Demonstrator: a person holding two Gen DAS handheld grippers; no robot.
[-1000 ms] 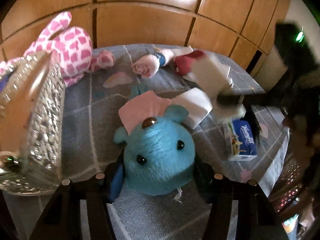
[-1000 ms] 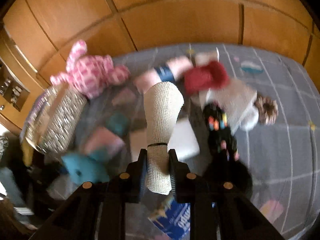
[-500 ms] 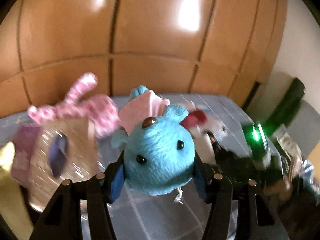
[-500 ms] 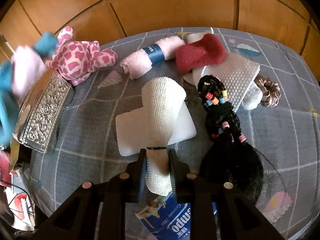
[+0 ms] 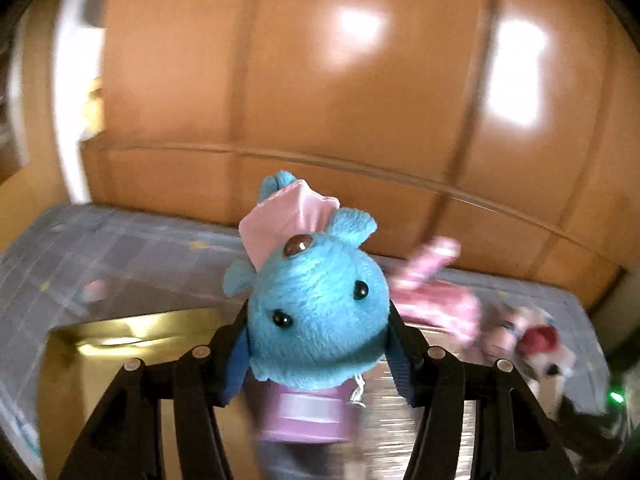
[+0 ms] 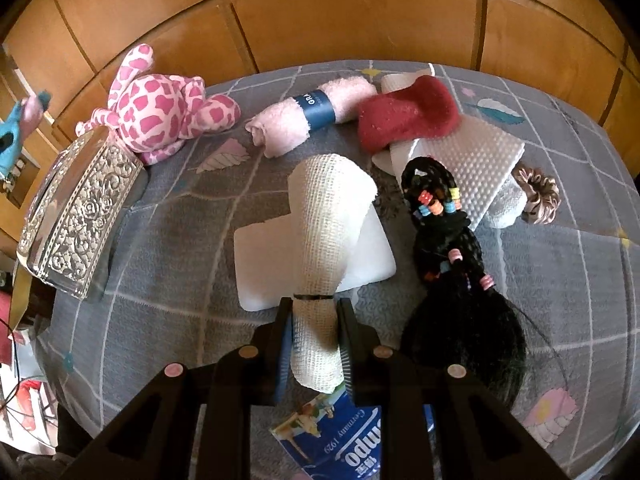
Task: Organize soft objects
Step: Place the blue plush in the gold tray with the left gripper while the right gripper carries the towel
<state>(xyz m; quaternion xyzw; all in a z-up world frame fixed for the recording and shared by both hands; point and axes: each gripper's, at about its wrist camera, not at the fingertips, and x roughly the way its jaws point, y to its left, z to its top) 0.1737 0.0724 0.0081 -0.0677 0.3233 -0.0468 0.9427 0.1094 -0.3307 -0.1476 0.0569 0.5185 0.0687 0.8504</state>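
My left gripper (image 5: 316,320) is shut on a blue plush toy (image 5: 316,312) with a pink cap, held up in the air. Below it lies the open silver box (image 5: 120,336) with its gold inside, and a lilac object (image 5: 304,416) sits blurred in the box. In the right wrist view the same blue plush toy (image 6: 12,132) shows at the far left edge, above the ornate silver box (image 6: 80,212). My right gripper (image 6: 315,306) is shut on a cream bandage roll (image 6: 326,220), tilted over a white pad (image 6: 260,260) on the grey bedspread (image 6: 168,280).
On the bedspread lie a pink spotted plush (image 6: 160,112), a pink towel roll with a blue band (image 6: 312,114), a red sock (image 6: 408,114), a white dimpled pad (image 6: 480,160), a brown scrunchie (image 6: 536,196), black beaded hair pieces (image 6: 452,248) and a blue tissue pack (image 6: 340,440). Wooden wall panels (image 6: 360,12) stand behind.
My left gripper has lifted the blue plush off the bedspread and swung it left, over the open silver box. My right gripper has stayed shut on the bandage roll, almost still.
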